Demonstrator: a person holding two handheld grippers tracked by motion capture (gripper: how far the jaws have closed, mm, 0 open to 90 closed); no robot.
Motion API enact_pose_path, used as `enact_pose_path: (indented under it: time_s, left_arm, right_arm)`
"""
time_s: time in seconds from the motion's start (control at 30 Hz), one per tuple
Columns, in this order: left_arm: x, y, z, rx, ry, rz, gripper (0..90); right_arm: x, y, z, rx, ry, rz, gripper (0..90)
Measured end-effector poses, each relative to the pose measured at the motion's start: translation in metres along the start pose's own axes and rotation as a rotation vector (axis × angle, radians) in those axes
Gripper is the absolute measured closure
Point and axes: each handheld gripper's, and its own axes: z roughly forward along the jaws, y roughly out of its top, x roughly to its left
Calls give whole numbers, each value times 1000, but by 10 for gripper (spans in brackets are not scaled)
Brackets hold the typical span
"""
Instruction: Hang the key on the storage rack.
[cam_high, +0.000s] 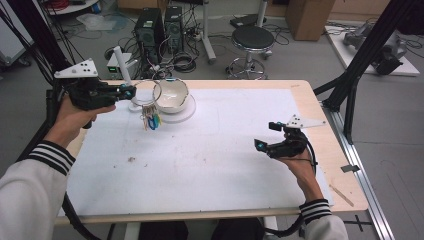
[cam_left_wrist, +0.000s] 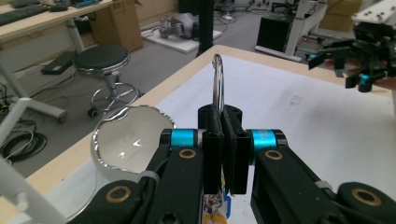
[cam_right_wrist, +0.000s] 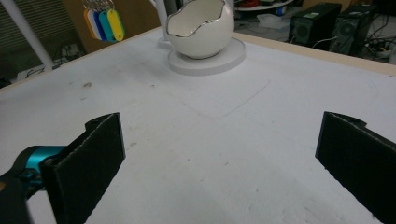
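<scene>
— We've got even, soft overhead light here, and the white worktop (cam_high: 210, 165) reads bright with barely a shadow on it.

— Agreed, though we're seeing low resolution from the high view, everything slightly soft.

— In the left gripper view, we catch a glint running down the metal ring (cam_left_wrist: 218, 84), and reflections inside the bowl (cam_left_wrist: 128, 142).

— And in the right gripper view our near black pads (cam_right_wrist: 86, 163) are blurred, while the bowl sits sharper. The background there goes dim and fuzzy.
</scene>
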Motion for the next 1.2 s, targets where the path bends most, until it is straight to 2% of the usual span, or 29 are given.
enact_pose_path:
  time_s: [0.23, 0.37, 0.5, 0.77, 0.97, 1.2]
  left_arm:
    - [19, -3, -6, 24, 57, -38, 869]
    - [30, -6, -9, 25, 81, -64, 869]
    - [41, -10, -10, 26, 114, -96, 869]
    - [60, -20, -10, 60, 169, -132, 869]
    - [71, -31, -11, 71, 215, -169, 870]
    - [82, -46, -7, 110, 256, -213, 869]
  right_arm:
    - [-1, -20, -8, -57, -53, 30, 9]
    - [1, -29, -12, -90, -71, 16, 8]
    - [2, -34, -13, -92, -80, 24, 8]
    - [11, -49, -14, -131, -121, -1, 8]
    - [14, -59, -14, -165, -144, -10, 8]
    - [17, -69, -13, -185, -168, -10, 9]
